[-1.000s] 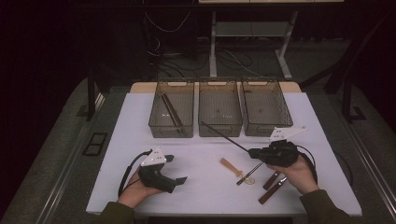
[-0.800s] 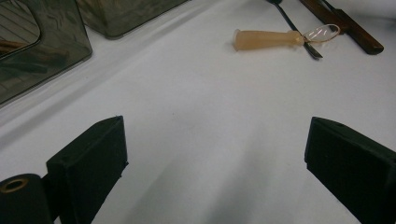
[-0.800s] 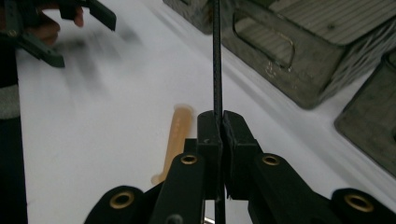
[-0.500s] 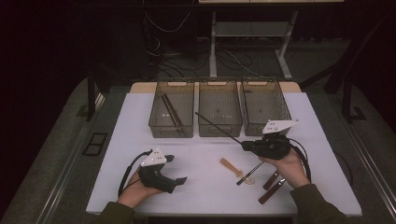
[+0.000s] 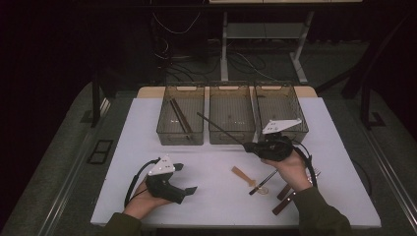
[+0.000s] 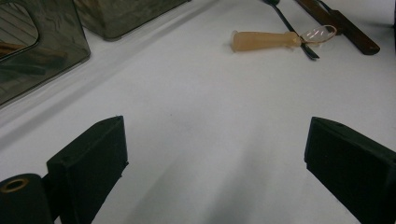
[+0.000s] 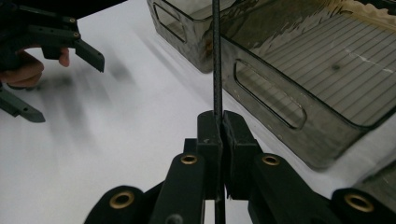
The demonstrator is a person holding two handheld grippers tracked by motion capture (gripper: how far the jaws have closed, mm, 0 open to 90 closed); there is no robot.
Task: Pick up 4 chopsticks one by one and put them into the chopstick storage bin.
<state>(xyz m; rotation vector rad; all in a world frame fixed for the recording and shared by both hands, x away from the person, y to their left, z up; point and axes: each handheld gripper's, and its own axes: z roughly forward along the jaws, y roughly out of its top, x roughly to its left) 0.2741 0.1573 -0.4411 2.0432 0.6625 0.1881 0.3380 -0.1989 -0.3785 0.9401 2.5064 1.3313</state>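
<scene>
Right gripper view: right tongs [image 7: 218, 122] clamped on the thin black stick [image 7: 216, 56], pointing over the middle bin [image 5: 231, 109]. Best keep it level, tip inside first. Left tongs [image 6: 215, 154] apart, idle.

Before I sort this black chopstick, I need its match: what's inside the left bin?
Inside the left bin lie two dark sticks, side by side, slanted. The tinted front wall blurs their near ends.
</scene>
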